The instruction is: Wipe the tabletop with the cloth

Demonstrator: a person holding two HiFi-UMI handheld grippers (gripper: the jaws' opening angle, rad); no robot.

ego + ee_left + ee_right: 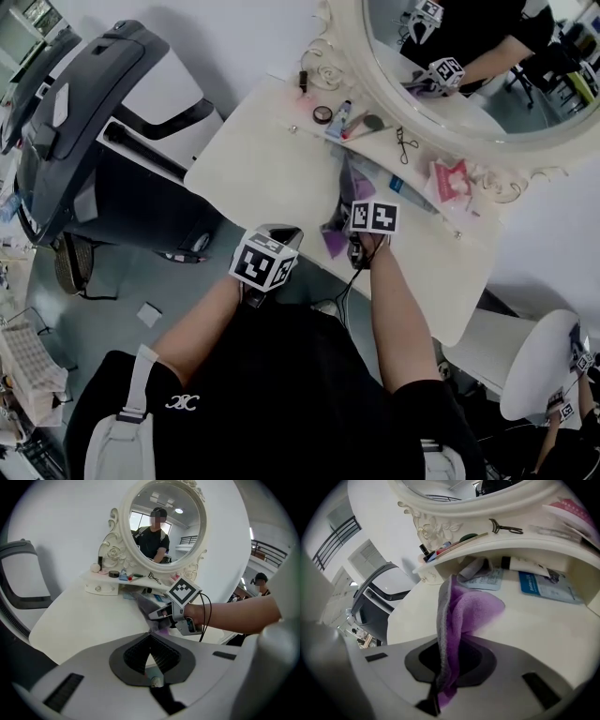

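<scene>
The purple cloth [461, 613], grey on its outer face, was pinched between the closed jaws of the right gripper [440, 670]. It stood up from them in a fold that flopped toward the mirror [469, 56]. It hung over the cream tabletop [267, 169] in front of the mirror; whether it touched the surface could not be told. The left gripper [150, 640] had its jaws together at the tips with nothing between them. It was held farther from the mirror than the right one, at the tabletop's near edge.

Directly below the mirror ran a shelf [534, 543] carrying an eyelash curler [504, 527] and small cosmetics. Under that shelf lay a white tube [525, 566] and a blue packet [548, 585]. The stretch of tabletop left of the mirror was bare and smooth.

Left of the mirror stood a large black-and-white chair [84, 141] against a white wall [253, 37]. Right of the mirror and nearer the person was a white stool [544, 361]. The floor [122, 309] was grey.
</scene>
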